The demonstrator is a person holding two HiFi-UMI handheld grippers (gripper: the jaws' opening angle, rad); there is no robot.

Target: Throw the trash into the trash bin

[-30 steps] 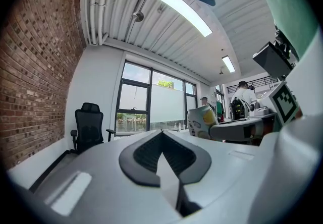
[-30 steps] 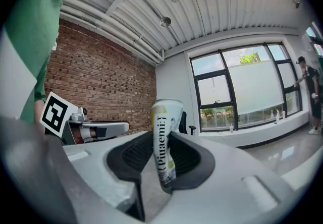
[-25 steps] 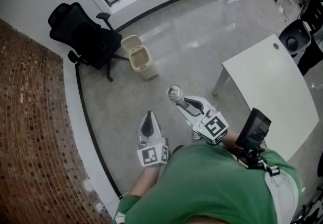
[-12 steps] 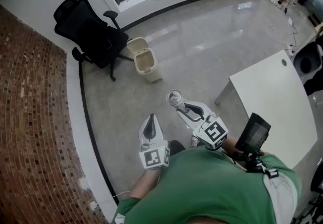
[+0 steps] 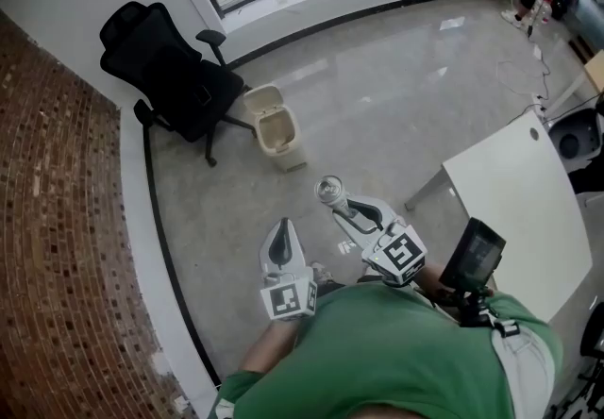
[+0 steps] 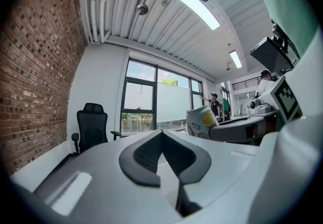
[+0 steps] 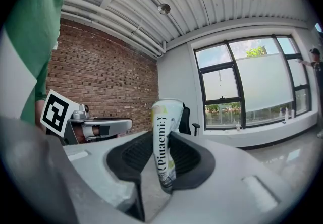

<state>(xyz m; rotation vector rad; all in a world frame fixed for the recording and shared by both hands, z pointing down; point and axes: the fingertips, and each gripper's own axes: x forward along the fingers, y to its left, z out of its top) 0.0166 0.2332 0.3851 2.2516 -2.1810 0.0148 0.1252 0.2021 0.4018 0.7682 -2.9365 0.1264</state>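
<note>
Jaws of the right gripper [image 5: 342, 203] pinch the can [image 7: 164, 140] between them; those of the left gripper [image 5: 280, 232] are pressed together.

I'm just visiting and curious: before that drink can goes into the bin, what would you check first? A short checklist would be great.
1. Can held firmly: ok. The can stands upright between the fingers of the right gripper.
2. Bin open: ok. The trash bin has its lid up.
3. Can above the bin: not ok. The bin is ahead, across the floor, not under the can.
4. Way to the bin free: ok. Nothing shows on the floor between them; the office chair stands beside the bin.
5. Left gripper out of the way: ok. It is shut and holds nothing.
6. Room inside the bin: cannot tell.
</note>
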